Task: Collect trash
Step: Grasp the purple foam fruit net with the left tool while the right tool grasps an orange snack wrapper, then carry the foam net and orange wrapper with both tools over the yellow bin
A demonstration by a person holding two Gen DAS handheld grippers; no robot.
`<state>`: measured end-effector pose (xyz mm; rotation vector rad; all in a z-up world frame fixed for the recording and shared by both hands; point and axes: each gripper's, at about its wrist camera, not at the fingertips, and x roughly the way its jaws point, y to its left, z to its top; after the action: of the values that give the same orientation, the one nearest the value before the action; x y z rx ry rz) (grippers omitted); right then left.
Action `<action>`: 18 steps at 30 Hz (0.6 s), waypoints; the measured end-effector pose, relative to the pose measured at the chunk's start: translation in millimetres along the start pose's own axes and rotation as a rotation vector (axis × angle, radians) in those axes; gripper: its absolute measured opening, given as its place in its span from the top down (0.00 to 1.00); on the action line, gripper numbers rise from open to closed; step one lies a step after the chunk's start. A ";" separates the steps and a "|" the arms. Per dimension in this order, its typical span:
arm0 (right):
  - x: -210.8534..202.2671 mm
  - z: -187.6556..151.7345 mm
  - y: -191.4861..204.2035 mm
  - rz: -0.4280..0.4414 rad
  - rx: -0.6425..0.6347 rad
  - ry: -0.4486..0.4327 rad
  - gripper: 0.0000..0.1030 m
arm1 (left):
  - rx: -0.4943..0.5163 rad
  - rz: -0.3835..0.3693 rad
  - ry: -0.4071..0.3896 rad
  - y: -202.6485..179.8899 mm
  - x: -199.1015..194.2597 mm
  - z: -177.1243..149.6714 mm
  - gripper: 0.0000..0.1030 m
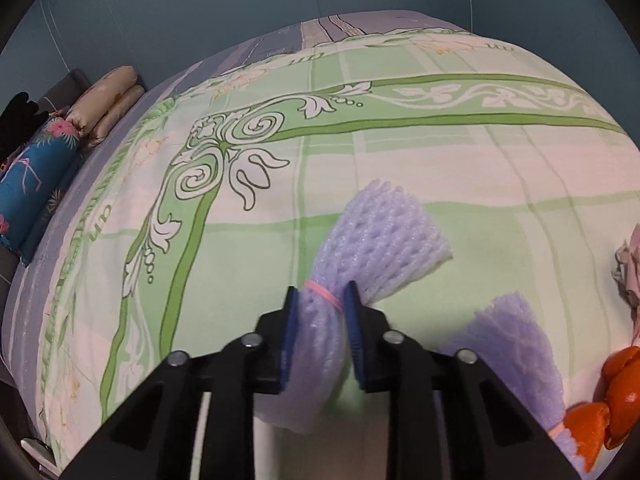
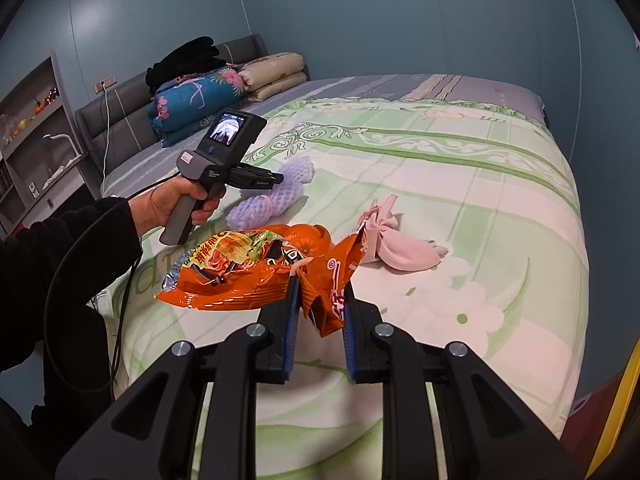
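A pale purple foam fruit net tied with a pink rubber band lies on the green patterned bedspread. My left gripper is shut on it, pads pressing its waist at the band. A second foam net lies to the right, beside orange peel. In the right wrist view my right gripper is shut on a torn orange snack bag held just above the bed. Behind the bag sit the orange peel, the second net and the left gripper in a person's hand.
A crumpled pink bundle lies on the bed right of the bag. Folded quilts and dark clothes are stacked by the grey headboard. A shelf unit stands at far left. The bed's edge runs along the right.
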<state>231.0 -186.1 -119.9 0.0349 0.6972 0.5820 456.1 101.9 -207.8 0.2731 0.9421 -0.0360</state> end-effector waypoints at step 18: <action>-139.4 24.3 3.4 -0.089 0.002 -0.267 0.82 | -0.129 -0.144 -0.422 -59.8 -276.2 -14.4 0.86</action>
<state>158.5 -251.4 -17.3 0.0817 0.4377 0.4800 272.7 23.4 -7.0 0.0713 0.5394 -0.1586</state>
